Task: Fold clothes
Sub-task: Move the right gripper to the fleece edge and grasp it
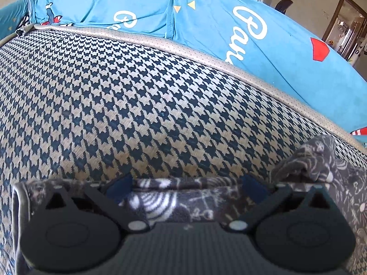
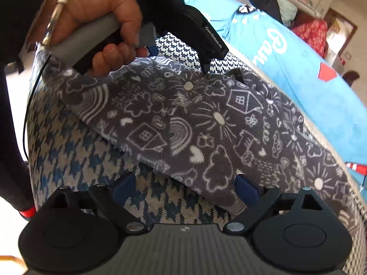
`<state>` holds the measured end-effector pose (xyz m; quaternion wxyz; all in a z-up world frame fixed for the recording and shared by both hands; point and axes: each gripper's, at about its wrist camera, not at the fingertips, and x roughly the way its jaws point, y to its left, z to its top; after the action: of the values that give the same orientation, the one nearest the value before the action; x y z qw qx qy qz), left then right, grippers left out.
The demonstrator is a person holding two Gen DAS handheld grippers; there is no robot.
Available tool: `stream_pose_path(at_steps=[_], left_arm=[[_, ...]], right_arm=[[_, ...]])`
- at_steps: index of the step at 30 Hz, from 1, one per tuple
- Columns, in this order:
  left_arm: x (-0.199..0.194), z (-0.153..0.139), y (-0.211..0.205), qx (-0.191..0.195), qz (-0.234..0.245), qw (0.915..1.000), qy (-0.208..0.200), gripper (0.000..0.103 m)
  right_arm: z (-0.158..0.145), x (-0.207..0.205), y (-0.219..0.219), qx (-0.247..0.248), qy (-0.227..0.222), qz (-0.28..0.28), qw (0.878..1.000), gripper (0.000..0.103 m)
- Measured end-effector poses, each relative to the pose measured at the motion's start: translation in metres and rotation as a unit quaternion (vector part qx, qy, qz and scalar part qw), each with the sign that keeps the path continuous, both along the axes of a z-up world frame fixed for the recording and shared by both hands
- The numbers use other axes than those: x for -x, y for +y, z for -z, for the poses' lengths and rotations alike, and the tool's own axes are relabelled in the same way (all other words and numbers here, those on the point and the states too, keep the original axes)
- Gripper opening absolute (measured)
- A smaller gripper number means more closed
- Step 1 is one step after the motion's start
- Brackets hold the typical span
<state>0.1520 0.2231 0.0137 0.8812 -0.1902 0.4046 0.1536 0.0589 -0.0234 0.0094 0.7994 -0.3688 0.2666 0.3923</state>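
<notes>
One grey doodle-print fleece garment [image 2: 206, 123], lying on a houndstooth cushion [image 1: 137, 96], long axis running diagonally from the left gripper [image 1: 187, 186] toward lower right. Right gripper [image 2: 183, 185]: jaws apart, straddling the hem. Left jaws apart, cloth between.

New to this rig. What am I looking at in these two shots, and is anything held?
No robot here: a person carries a hand-held two-finger tool in each hand, each with a fisheye camera looking along its fingers.

The left-wrist view shows the left tool, jaws apart over the edge of a dark grey fleece garment with white doodle print.

The right-wrist view shows the right tool, jaws wide, the fleece edge between them but not pinched. It also shows the person's left hand gripping the other tool's handle.

The garment lies on a blue-and-beige houndstooth cushion; behind is a bright blue printed sheet.
</notes>
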Motion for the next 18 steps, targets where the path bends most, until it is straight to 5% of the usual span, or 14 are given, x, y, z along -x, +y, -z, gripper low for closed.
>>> stream_pose_path(at_steps=[5,11,18], left_arm=[[0.013,-0.009,0.001,-0.006,0.015,0.9998,-0.009,0.103],[0.030,-0.013,0.006,-0.005,0.029,0.9996,-0.004,0.103],[0.050,-0.021,0.012,-0.029,0.049,0.9983,0.001,0.103]], right_arm=[[-0.011,-0.004,-0.013,-0.011,0.026,0.020,0.999,0.091],[-0.037,-0.017,-0.030,-0.098,0.064,0.066,0.991,0.091],[-0.050,-0.015,-0.018,-0.153,0.042,0.069,0.985,0.091]])
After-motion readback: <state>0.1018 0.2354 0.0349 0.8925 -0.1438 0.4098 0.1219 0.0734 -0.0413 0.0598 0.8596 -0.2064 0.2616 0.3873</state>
